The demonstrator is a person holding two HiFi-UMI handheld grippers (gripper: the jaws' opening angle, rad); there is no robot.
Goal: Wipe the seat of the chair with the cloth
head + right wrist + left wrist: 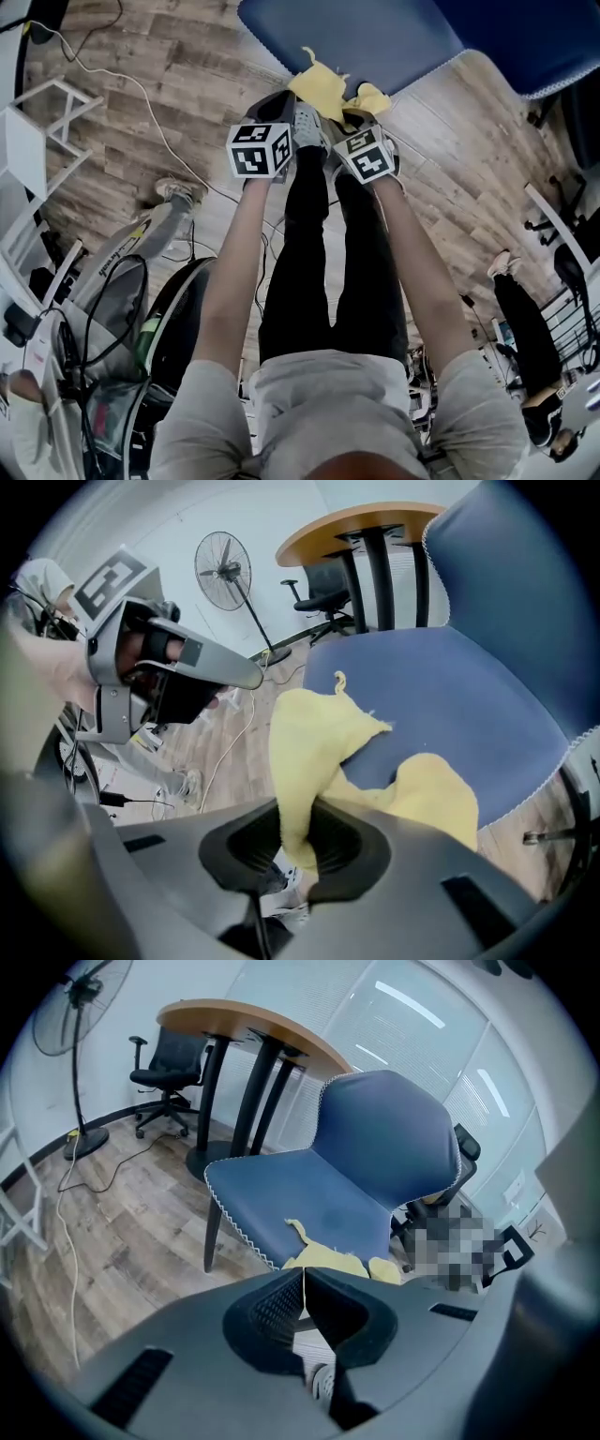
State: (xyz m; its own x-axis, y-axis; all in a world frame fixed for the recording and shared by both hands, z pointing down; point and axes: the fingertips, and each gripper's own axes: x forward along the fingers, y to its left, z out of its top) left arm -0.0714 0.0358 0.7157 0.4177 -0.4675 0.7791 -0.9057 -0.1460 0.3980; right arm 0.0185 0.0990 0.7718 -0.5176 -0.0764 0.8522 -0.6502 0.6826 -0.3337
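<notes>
1. The right gripper view shows the right gripper's (298, 841) jaws pinched narrowly on a fold of the yellow cloth (314, 733). The rest of the cloth spills forward onto the front part of the blue chair seat (450, 686).
2. The left gripper view shows the left gripper's (303, 1290) jaws pressed together with only a thin seam between them and nothing held. The cloth lies just beyond them, at the seat's near edge.
3. Only the left gripper view takes in the whole chair: its curved backrest (389, 1133), the white stitching round the seat, and a dark leg on the wooden floor (131, 1232).
4. The head view shows both grippers side by side at the seat's front edge, marker cubes upward. The cloth bunches between and just past them. The state of the jaws cannot be read there.
5. Only the right gripper view shows the left gripper from the side, with its tip close beside the cloth's left edge. Whether they touch cannot be told.
6. Both gripper views show a round wooden-topped desk (244, 1021), a pedestal fan (223, 569) and a black office chair (173, 1063) well behind the blue chair.
</notes>
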